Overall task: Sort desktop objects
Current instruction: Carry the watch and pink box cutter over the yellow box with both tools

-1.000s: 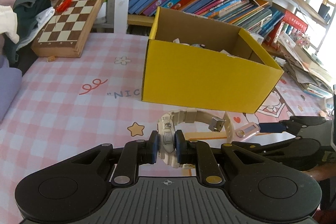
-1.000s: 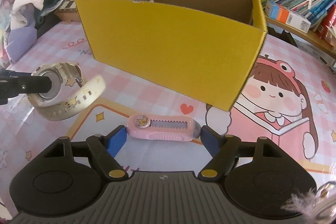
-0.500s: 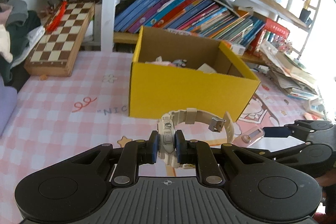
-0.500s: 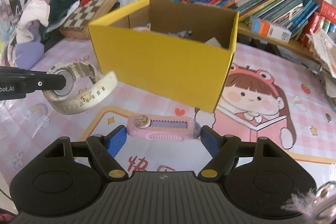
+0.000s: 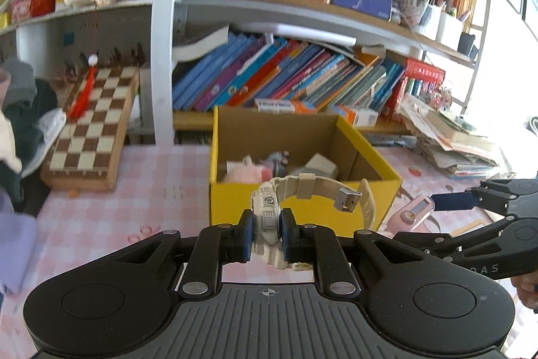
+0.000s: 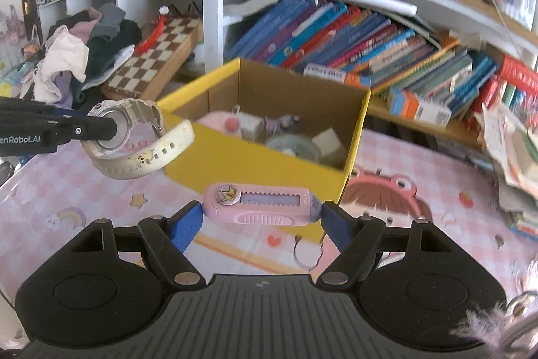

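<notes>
My left gripper (image 5: 266, 232) is shut on the case of a cream-white wristwatch (image 5: 269, 217), whose strap loops out to the right. That watch (image 6: 134, 137) hangs in the air at the left of the right wrist view. My right gripper (image 6: 262, 217) is shut lengthwise on a pink utility knife (image 6: 260, 206), one blue pad at each end. The knife (image 5: 408, 214) shows at the right of the left wrist view. Both are held above the pink mat, just in front of an open yellow cardboard box (image 5: 232, 201) (image 6: 269, 170) that holds several small items.
A chessboard box (image 5: 94, 130) (image 6: 151, 63) leans at the back left beside a pile of clothes (image 6: 77, 59). Shelves of leaning books (image 5: 285, 79) stand behind the yellow box. A stack of papers and books (image 5: 447, 137) lies at the right.
Both grippers have risen with the watch and the knife still held; the yellow box now sits lower in both views and its inside shows.
</notes>
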The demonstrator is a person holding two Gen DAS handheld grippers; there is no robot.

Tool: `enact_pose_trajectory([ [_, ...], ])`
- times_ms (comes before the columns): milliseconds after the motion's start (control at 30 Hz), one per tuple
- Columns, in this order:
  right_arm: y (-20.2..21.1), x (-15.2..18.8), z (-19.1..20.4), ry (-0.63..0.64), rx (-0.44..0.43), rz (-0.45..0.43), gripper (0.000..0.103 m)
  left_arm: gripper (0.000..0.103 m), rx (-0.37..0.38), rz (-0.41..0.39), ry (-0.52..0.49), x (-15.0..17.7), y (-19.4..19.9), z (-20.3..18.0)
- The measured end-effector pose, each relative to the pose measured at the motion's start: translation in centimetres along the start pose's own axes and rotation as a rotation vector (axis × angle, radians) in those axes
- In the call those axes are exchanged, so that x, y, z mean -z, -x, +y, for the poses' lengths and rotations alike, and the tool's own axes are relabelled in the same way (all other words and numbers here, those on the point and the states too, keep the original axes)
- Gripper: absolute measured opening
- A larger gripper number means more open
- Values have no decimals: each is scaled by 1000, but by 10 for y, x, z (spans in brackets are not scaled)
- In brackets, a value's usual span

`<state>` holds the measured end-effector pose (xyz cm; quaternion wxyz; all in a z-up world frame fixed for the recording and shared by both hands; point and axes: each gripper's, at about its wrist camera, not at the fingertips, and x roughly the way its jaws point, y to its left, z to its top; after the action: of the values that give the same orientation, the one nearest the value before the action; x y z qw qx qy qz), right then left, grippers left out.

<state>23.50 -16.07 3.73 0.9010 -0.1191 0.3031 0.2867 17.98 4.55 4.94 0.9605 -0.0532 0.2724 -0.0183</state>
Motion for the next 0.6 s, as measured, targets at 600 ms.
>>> enact_pose_trajectory([
  [600, -26, -62, -17, 71, -5, -87, 76, 15, -24, -75, -55, -43, -32, -7],
])
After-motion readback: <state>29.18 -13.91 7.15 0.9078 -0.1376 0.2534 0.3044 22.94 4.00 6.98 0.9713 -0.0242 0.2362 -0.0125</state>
